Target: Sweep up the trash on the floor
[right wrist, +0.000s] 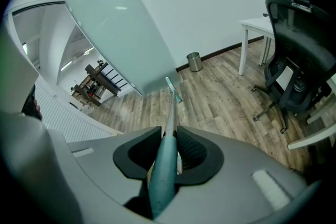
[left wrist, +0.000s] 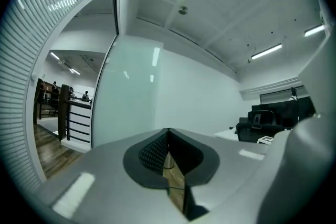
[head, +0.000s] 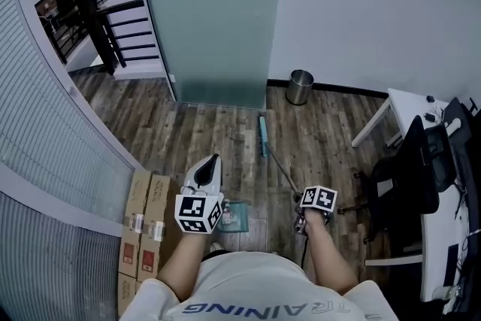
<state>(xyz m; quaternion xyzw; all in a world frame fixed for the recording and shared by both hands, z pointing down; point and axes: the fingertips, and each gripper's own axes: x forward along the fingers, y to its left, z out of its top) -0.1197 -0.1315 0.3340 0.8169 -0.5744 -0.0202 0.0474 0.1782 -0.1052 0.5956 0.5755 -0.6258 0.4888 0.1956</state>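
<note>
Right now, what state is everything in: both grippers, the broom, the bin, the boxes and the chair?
Left gripper: jaws shut, whether it holds anything is unclear.
Right gripper: shut on the broom handle.
Broom: tilted, head down toward the floor.
Trash bin: upright, top open, by the wall.
Cardboard boxes: closed, taped.
Office chair: upright, unoccupied.

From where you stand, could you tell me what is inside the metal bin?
Only the rim and a dark upper interior of the metal bin show. Its own wall hides the bottom, so any contents cannot be seen.
</note>
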